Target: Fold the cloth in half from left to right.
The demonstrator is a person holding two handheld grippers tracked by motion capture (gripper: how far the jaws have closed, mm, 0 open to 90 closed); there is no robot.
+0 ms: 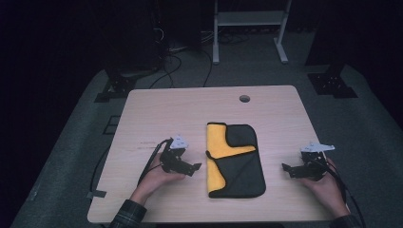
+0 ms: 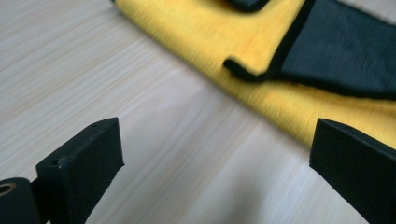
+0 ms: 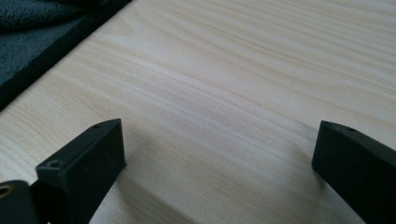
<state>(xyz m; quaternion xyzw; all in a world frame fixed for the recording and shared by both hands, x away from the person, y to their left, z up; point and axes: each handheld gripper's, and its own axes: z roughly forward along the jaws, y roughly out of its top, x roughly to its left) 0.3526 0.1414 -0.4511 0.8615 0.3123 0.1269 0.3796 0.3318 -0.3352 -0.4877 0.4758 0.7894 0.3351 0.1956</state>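
A yellow and black cloth lies folded in the middle of the wooden table, its yellow side to the left. To its left my left gripper rests low over the wood, jaws wide apart with nothing between them. In the left gripper view the cloth lies just ahead of the jaws, its black-edged corner curled up. On the cloth's right my right gripper is open over bare wood, pointing toward the cloth. The right gripper view has the cloth's black edge at upper left.
A round cable hole sits near the table's far edge. Beyond the table stand a white metal frame, dark stands and floor cables. The person's hands and sleeves come in at the near edge.
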